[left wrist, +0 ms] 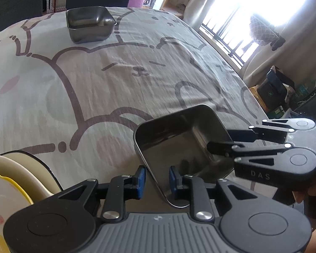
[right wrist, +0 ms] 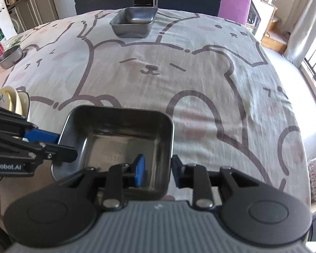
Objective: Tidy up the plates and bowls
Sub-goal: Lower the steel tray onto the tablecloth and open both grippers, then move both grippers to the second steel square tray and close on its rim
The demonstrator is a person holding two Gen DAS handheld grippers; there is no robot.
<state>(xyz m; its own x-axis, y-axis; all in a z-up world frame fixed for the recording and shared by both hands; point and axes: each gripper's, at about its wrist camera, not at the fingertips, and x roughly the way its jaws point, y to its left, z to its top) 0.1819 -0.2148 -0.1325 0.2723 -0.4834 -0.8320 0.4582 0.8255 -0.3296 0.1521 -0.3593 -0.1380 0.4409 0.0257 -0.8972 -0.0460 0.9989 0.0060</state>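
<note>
Square steel tray [right wrist: 120, 145] with rounded corners, left gripper [left wrist: 157, 181] and right gripper [right wrist: 158, 168] each spread astride its rim, wrinkled bear-print cloth [right wrist: 179, 73]

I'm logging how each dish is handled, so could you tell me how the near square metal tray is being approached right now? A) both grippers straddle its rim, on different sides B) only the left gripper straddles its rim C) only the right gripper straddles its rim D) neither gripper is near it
A: the left gripper straddles one wall of the near square tray, and the right gripper straddles another.
</note>
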